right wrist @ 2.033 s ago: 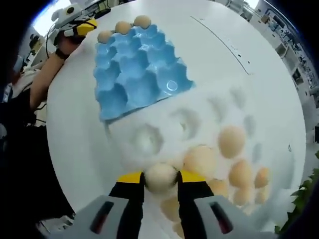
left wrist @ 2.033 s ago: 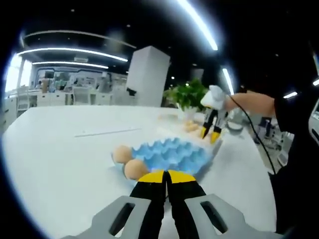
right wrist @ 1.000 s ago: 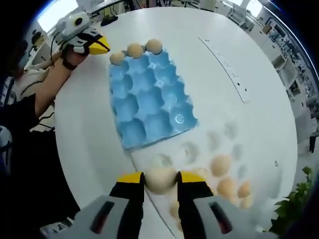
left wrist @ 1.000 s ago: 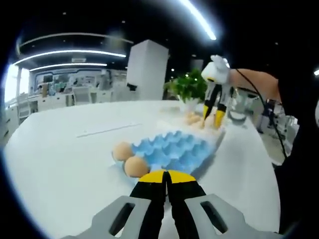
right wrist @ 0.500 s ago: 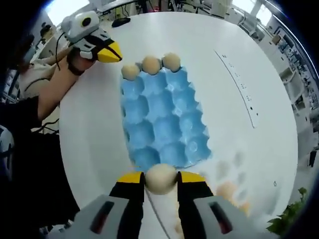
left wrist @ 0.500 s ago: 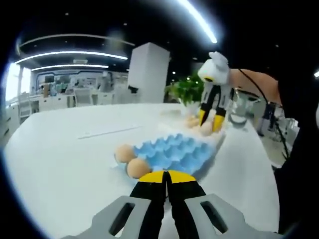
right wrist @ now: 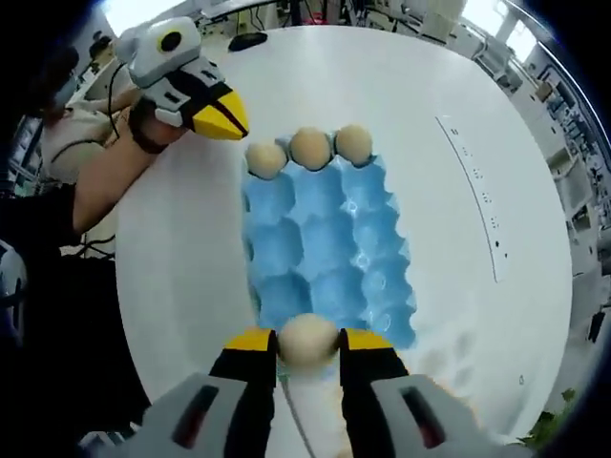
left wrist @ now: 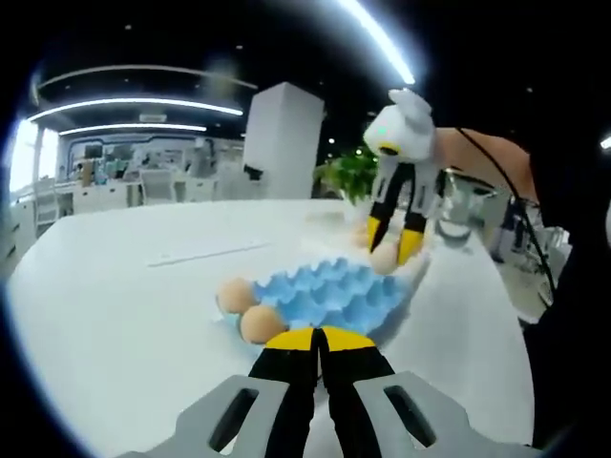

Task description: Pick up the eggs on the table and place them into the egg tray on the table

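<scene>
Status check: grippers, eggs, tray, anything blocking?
Right gripper shut on egg, over near end of blue tray. Left gripper shut, empty, beside far end. Three eggs in far row. Nothing blocking.

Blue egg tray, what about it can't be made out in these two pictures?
- Right gripper view: the blue egg tray's near edge is hidden behind the held egg and the right gripper.
- Left gripper view: its near cups sit behind the shut left gripper; the far end is blurred.
</scene>
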